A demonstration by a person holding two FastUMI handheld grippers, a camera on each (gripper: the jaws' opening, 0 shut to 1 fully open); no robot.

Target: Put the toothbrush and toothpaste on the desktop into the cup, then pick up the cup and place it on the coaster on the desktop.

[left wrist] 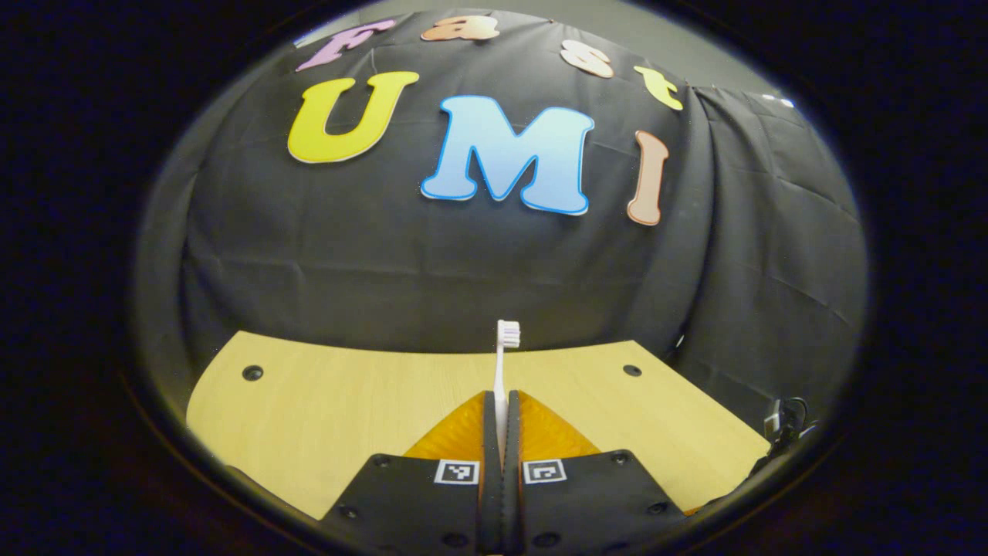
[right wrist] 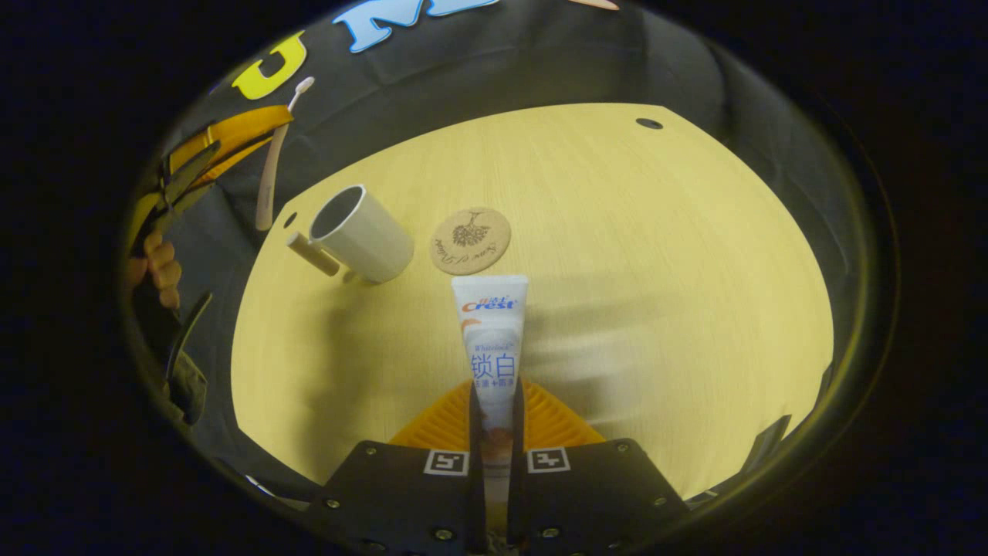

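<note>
Now both claws are clamped, the left claw [left wrist: 501, 432] on the upright toothbrush [left wrist: 505, 363], the right claw [right wrist: 494, 421] on the toothpaste [right wrist: 492, 340], whose long axis points just right of the cup [right wrist: 363, 232] lying far-left.

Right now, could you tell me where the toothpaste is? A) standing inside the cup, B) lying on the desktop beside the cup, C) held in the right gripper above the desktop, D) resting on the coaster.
C: the right gripper is shut on the toothpaste, held above the desktop, with the cup and coaster beyond it.
</note>
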